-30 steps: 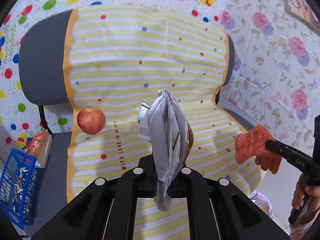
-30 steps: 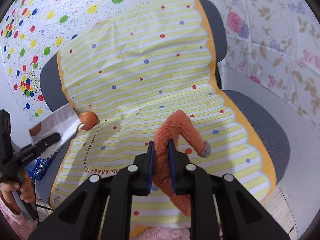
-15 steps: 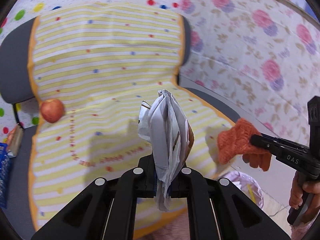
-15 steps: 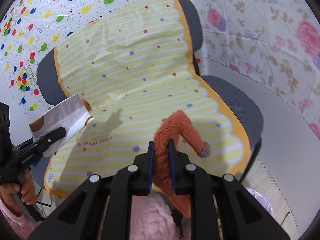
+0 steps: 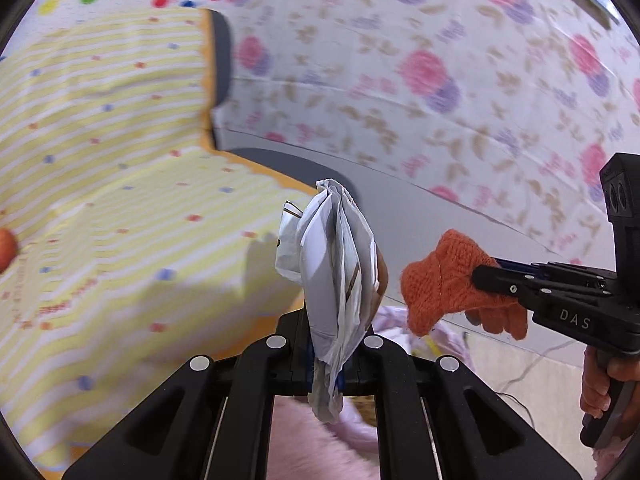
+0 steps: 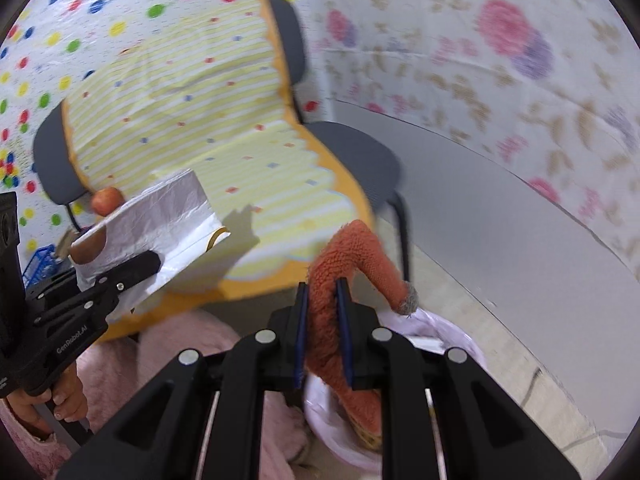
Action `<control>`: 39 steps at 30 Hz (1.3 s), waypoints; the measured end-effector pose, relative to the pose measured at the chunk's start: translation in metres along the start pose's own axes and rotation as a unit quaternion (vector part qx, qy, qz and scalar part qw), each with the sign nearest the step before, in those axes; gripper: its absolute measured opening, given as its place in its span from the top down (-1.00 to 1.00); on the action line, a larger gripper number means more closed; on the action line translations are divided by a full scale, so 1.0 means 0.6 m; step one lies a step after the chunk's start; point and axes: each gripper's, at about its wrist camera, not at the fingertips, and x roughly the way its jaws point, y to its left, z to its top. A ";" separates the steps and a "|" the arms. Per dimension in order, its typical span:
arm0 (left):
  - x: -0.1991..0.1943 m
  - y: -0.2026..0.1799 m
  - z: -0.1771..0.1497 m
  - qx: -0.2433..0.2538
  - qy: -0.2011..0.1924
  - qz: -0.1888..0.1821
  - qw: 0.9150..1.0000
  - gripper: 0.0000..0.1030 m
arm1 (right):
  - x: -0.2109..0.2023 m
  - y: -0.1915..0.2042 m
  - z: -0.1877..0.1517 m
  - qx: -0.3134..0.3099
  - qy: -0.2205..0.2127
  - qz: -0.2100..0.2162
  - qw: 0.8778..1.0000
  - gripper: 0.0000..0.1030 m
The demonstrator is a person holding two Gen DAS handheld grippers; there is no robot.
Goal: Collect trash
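A crumpled silver and white snack wrapper (image 5: 336, 264) stands upright between the jaws of my left gripper (image 5: 328, 344), which is shut on it. The right wrist view shows the same wrapper (image 6: 160, 216) in the left gripper (image 6: 148, 260) at the left. My right gripper (image 6: 322, 312) is shut on an orange knit glove (image 6: 352, 248) that droops over the fingers. Seen from the left wrist, this glove (image 5: 444, 280) and the right gripper (image 5: 486, 276) are at the right. A bin lined with a pale lilac bag (image 6: 456, 340) sits on the floor right below the glove.
A grey chair under a yellow striped cover (image 6: 200, 120) stands to the left, with a red apple (image 6: 107, 200) on its seat. A blue basket (image 6: 38, 264) lies on the floor at far left. Pink fuzzy clothing (image 6: 192, 344) fills the foreground. Floral sheeting (image 6: 520, 80) hangs behind.
Both grippers have swung right and lower, away from the chair, each keeping its load. The chair and apple slid left in view, and the lined bin came in under the right gripper.
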 end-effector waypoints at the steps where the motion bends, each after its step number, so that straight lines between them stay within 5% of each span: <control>1: 0.008 -0.010 -0.003 0.003 0.004 -0.006 1.000 0.84 | -0.005 -0.015 -0.011 0.008 0.001 -0.008 1.000 0.73; 16: 0.108 -0.120 -0.009 0.045 0.062 -0.051 0.996 0.66 | 0.006 -0.127 -0.080 0.065 0.031 -0.035 0.997 0.70; 19: 0.114 -0.123 -0.004 0.043 0.060 -0.045 0.996 -0.04 | 0.019 -0.139 -0.078 0.074 0.032 -0.035 0.996 0.69; 21: 0.111 -0.121 -0.002 0.037 0.055 -0.041 0.997 -0.16 | 0.026 -0.148 -0.077 0.082 0.033 -0.033 0.996 0.60; 25: 0.103 -0.107 0.002 0.023 0.055 -0.027 0.998 -0.32 | 0.027 -0.158 -0.072 0.095 0.028 -0.034 0.995 0.12; 29: 0.082 -0.091 0.007 0.010 0.054 0.004 0.998 -0.72 | 0.021 -0.158 -0.066 0.098 0.023 -0.036 0.994 0.06; 35: 0.021 -0.059 0.021 -0.017 0.052 0.041 0.998 -0.77 | -0.009 -0.114 -0.039 0.067 0.001 -0.019 0.998 -0.83; 39: -0.032 -0.024 0.028 -0.034 0.055 0.099 0.993 -0.78 | -0.029 -0.064 -0.008 0.027 -0.016 0.003 0.999 -0.89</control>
